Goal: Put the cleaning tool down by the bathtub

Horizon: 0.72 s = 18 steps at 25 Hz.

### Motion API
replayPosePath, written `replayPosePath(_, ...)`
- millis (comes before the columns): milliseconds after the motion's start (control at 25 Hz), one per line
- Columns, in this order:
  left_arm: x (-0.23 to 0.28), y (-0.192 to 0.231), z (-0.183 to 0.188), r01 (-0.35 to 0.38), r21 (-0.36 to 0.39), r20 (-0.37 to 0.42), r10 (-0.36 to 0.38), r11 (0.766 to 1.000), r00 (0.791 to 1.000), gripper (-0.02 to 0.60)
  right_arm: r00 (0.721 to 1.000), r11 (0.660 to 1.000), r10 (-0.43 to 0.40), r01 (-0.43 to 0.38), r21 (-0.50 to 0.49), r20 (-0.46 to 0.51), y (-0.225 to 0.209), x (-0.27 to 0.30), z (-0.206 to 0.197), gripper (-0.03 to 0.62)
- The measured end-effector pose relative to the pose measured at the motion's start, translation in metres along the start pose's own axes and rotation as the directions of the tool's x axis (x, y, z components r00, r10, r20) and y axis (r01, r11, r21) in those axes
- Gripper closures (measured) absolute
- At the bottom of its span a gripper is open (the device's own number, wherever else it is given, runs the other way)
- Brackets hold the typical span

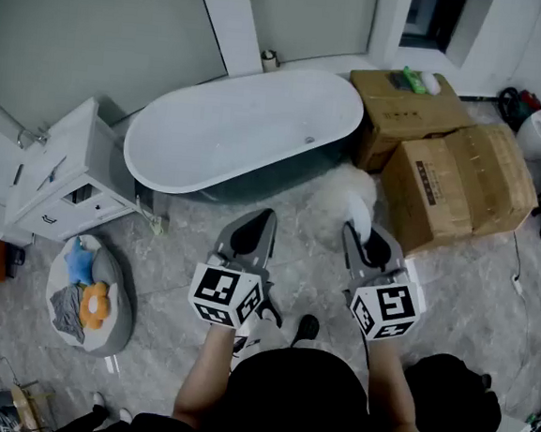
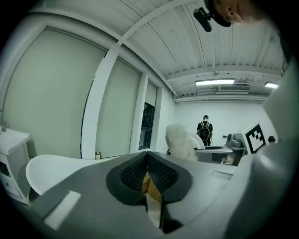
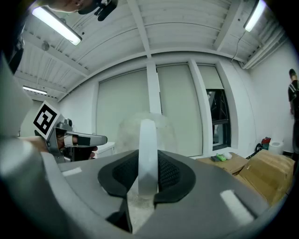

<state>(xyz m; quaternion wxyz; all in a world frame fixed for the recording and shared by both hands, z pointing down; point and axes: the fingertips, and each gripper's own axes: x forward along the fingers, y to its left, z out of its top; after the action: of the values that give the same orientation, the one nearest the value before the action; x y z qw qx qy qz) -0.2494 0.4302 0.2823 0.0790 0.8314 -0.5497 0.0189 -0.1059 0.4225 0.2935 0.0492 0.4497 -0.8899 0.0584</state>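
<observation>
Where the white fluffy cleaning tool (image 1: 353, 191) shows near the end of the white oval bathtub (image 1: 241, 128), the right gripper (image 1: 356, 229) clamps its white handle (image 3: 147, 154), hiding the lower end. Its head looks blurred behind. The left gripper (image 1: 263, 217) is closed and empty.

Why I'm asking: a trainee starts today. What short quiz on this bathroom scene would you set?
1. True or false: the left gripper holds the cleaning tool.
2. What stands beside the bathtub, at the head view's right? A) cardboard boxes B) a ladder C) a washing machine
3. Fill in: the right gripper is ____ on the tool's white handle.
Key: 1 false, it is shut and empty; 2 A; 3 shut.
</observation>
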Motion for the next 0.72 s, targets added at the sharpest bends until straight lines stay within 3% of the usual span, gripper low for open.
replayPosePath(320, -0.018, -0.015, -0.003, -0.003, -0.006, -0.008, 0.003, 1.000, 1.000, 0.583, 1.000, 0.999, 0.017, -0.018, -0.029, -0.026, 0.018, -0.014, -0.003, 0.500)
replayPosePath(720, -0.030, -0.027, -0.007, -0.005, -0.002, -0.006, 0.005, 1.000, 1.000, 0.583, 0.999, 0.999, 0.043, -0.043, 0.019, -0.021, 0.024, -0.028, -0.012, 0.499)
